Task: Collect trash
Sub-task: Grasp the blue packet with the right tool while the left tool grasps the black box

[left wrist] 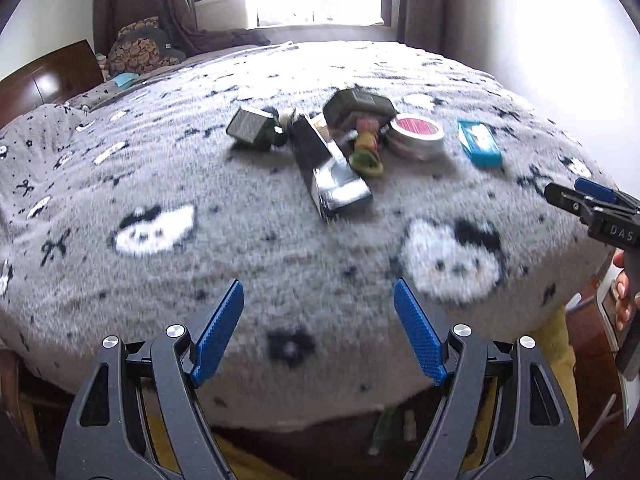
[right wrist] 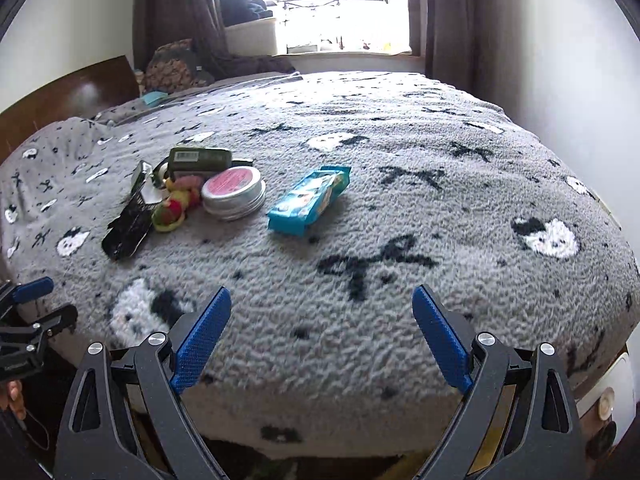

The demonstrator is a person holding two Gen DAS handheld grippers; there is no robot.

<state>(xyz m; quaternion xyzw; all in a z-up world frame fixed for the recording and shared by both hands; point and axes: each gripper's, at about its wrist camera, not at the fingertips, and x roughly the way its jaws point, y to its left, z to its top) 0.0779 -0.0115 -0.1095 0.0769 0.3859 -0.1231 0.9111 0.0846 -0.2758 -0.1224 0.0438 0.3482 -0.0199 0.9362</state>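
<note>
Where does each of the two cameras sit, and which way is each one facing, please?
Left wrist: on the left gripper, open over the bed's near edge, facing the window; the right gripper and a hand show at right.
Right wrist: on the right gripper, open, facing the same way; the left gripper shows at left.
Shared: the blanket, the round tin and the blue packet.

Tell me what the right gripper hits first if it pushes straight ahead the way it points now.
Probably just the grey fleece blanket with black bows. The right gripper stands open and empty over bare blanket near the bed's edge. The blue snack packet lies ahead but left of centre, so likely missed, though depth is unclear.
</note>
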